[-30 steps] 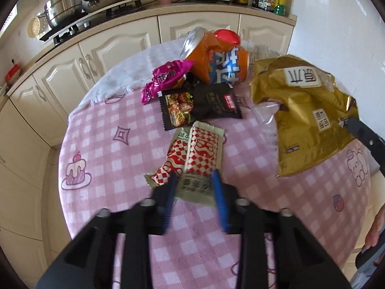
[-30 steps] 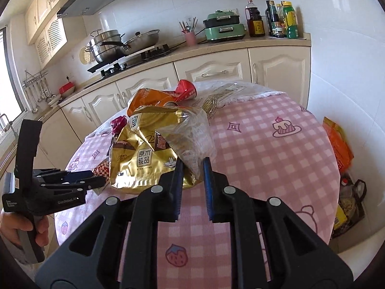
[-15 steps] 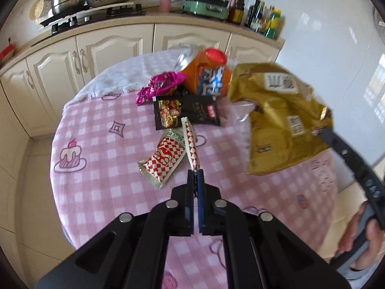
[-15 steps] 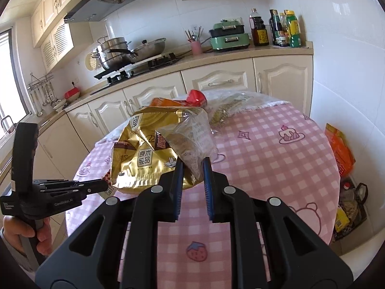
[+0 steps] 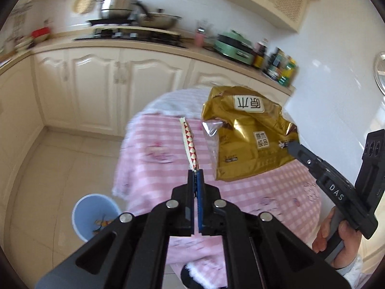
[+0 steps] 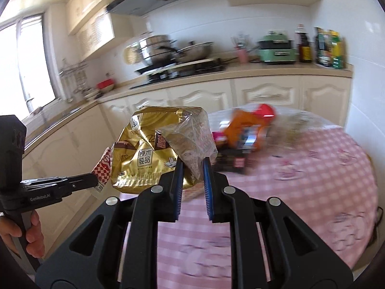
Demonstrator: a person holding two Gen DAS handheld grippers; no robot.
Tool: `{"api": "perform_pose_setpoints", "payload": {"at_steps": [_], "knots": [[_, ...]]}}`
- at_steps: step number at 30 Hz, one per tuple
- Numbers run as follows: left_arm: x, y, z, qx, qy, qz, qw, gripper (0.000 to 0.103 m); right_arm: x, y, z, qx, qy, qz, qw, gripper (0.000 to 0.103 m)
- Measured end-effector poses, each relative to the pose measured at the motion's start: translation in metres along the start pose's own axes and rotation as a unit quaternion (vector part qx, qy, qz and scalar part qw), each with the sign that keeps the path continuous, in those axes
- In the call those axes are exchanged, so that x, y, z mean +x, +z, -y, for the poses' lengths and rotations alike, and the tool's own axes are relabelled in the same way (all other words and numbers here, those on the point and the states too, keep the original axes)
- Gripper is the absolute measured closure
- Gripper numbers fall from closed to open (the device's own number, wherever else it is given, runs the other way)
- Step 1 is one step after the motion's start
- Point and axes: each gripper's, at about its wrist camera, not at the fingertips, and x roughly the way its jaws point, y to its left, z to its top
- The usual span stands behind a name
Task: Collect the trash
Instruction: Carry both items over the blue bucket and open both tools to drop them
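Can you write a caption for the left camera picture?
Left gripper carries a checked wrapper toward a blue bin.

A gold snack bag [image 6: 144,149] carries a white label with the Chinese characters 原木纯品 at its centre in the right wrist view; a small brown patch at its two o'clock has white letters too blurred to read. In the left wrist view the same bag [image 5: 252,142] shows those characters upside down, twice. The left tool [image 6: 96,180] bears "GenRobot.AI" in white on its black arm. The right tool [image 5: 288,147] shows the white letters "DAS" on its arm.
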Motion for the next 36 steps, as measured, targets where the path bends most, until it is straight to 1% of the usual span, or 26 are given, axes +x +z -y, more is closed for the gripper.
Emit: {"api": "perform_pose_setpoints", "payload": {"at_steps": [4, 5, 6, 8, 9, 12, 13, 15, 18, 20, 23, 26, 28, 30, 31, 33, 35, 36], "knots": [[-0.023, -0.014, -0.06, -0.04, 0.038, 0.005, 0.9985, 0.102, 0.041, -0.004, -0.056, -0.033, 0.042, -0.03, 0.998, 0.087], [-0.028, -0.02, -0.081, -0.056, 0.049, 0.004, 0.9972, 0.102, 0.052, -0.007, -0.07, -0.042, 0.051, -0.039, 0.997, 0.087], [-0.031, -0.023, -0.095, -0.067, 0.055, 0.004, 0.9962, 0.102, 0.068, -0.011, -0.09, -0.057, 0.061, -0.053, 0.995, 0.087], [-0.037, -0.032, -0.125, -0.093, 0.072, 0.004, 0.993, 0.102, 0.091, -0.021, -0.116, -0.075, 0.073, -0.072, 0.992, 0.087], [-0.038, -0.039, -0.145, -0.108, 0.085, 0.001, 0.9904, 0.102, 0.107, -0.028, -0.133, -0.084, 0.08, -0.087, 0.989, 0.087], [-0.036, -0.052, -0.187, -0.137, 0.114, -0.008, 0.9839, 0.102, 0.144, -0.045, -0.166, -0.107, 0.084, -0.116, 0.984, 0.087], [-0.033, -0.057, -0.202, -0.148, 0.122, -0.013, 0.9813, 0.102, 0.161, -0.055, -0.182, -0.121, 0.083, -0.13, 0.981, 0.087], [-0.024, -0.068, -0.232, -0.17, 0.14, -0.025, 0.9751, 0.102, 0.184, -0.071, -0.197, -0.129, 0.086, -0.151, 0.976, 0.087], [-0.01, -0.083, -0.267, -0.194, 0.153, -0.045, 0.9678, 0.102, 0.234, -0.105, -0.221, -0.154, 0.072, -0.194, 0.966, 0.087], [0.004, -0.091, -0.291, -0.21, 0.156, -0.06, 0.9633, 0.102, 0.263, -0.128, -0.229, -0.165, 0.059, -0.224, 0.959, 0.087], [0.027, -0.099, -0.312, -0.224, 0.156, -0.081, 0.9586, 0.102, 0.305, -0.16, -0.228, -0.152, 0.053, -0.277, 0.947, 0.087], [0.05, -0.105, -0.325, -0.232, 0.154, -0.1, 0.9552, 0.102, 0.34, -0.187, -0.227, -0.158, 0.037, -0.306, 0.938, 0.087], [0.067, -0.112, -0.334, -0.236, 0.15, -0.114, 0.9533, 0.102, 0.361, -0.2, -0.224, -0.147, 0.028, -0.32, 0.936, 0.086], [0.086, -0.115, -0.34, -0.238, 0.147, -0.128, 0.9516, 0.102, 0.374, -0.208, -0.222, -0.137, 0.028, -0.329, 0.934, 0.082], [0.093, -0.117, -0.342, -0.239, 0.145, -0.132, 0.951, 0.102, 0.383, -0.212, -0.221, -0.136, 0.029, -0.336, 0.932, 0.078], [0.111, -0.117, -0.345, -0.238, 0.143, -0.144, 0.9498, 0.102, 0.392, -0.217, -0.221, -0.138, 0.026, -0.338, 0.931, 0.077], [0.126, -0.118, -0.346, -0.238, 0.138, -0.154, 0.9491, 0.102, 0.397, -0.22, -0.217, -0.14, 0.021, -0.336, 0.931, 0.063], [0.134, -0.118, -0.346, -0.237, 0.137, -0.159, 0.9485, 0.102, 0.399, -0.219, -0.215, -0.138, 0.021, -0.331, 0.933, 0.05]]}}
